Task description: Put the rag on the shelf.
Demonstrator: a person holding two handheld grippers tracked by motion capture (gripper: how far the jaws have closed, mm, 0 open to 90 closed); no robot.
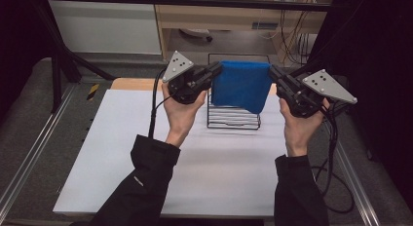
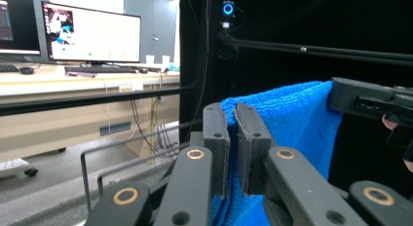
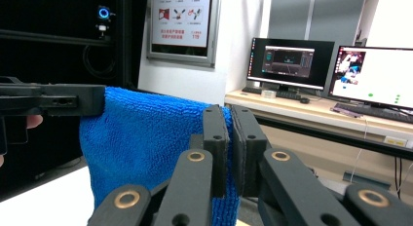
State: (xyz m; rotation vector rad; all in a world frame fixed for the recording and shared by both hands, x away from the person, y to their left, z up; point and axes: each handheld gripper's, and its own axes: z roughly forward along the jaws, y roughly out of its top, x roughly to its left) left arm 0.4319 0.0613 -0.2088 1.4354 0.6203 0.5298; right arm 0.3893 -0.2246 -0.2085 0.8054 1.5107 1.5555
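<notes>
The blue towel hangs in the air above the wire rack, stretched between two grippers. The left gripper has its fingers pinching one top corner; the right gripper has its fingers pressed onto the other. The cloth looks soft, light and limp: it sags between the holds, and its lower edge droops to a point in front of the rack. The top corners look like the right places to grip, keeping the edge taut. The rack stands on the white surface, just below.
</notes>
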